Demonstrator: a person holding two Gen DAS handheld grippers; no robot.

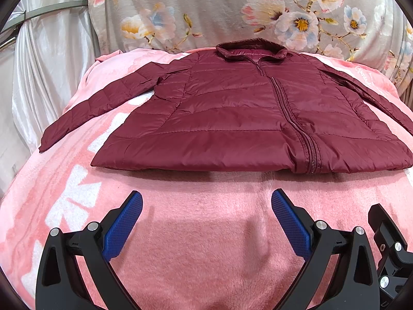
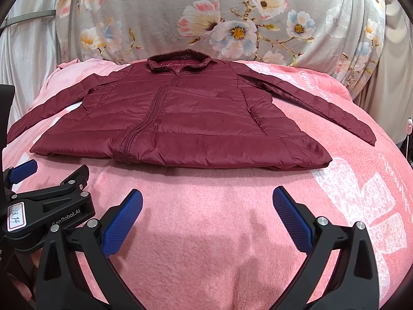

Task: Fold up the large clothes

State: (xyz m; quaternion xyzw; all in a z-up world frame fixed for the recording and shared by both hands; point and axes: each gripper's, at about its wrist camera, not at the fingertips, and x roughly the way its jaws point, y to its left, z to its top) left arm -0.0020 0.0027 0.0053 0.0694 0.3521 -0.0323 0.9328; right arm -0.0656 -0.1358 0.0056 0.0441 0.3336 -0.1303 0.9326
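Note:
A maroon quilted puffer jacket [image 1: 232,113] lies flat and zipped on a pink blanket [image 1: 196,232], collar away from me, both sleeves spread out to the sides. It also shows in the right wrist view [image 2: 185,124]. My left gripper [image 1: 206,201] is open and empty, hovering over the blanket just short of the jacket's hem. My right gripper [image 2: 207,201] is open and empty too, short of the hem. The left gripper's body [image 2: 49,206] shows at the left of the right wrist view.
The pink blanket [image 2: 206,245] covers a bed with white patterns on both sides. A grey floral cloth [image 1: 232,10] rises behind the jacket. White drapes [image 1: 46,59] hang at the far left.

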